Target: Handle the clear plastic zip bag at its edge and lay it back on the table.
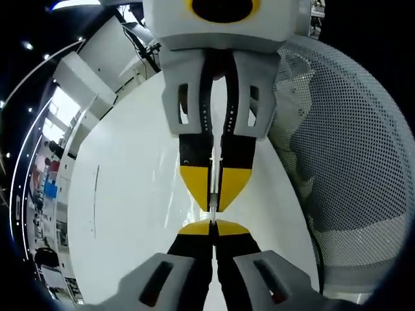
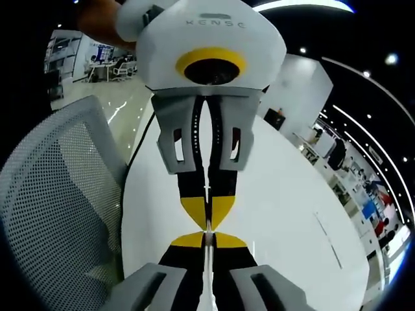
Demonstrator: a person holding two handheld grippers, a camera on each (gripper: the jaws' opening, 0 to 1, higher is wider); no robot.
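The clear plastic zip bag shows edge-on as a thin pale strip, held above the white table. My left gripper rises from the bottom of the left gripper view, yellow tips shut on the strip. My right gripper comes down from the top and meets it tip to tip, also shut on the strip. In the right gripper view the bag runs between my right gripper's jaws, and the left gripper faces it from above. Most of the bag is too clear to make out.
A grey mesh office chair stands against the table's edge, also seen as the chair on the left. A hand holds the left gripper's body. The table stretches away bare; shelves and desks lie far off.
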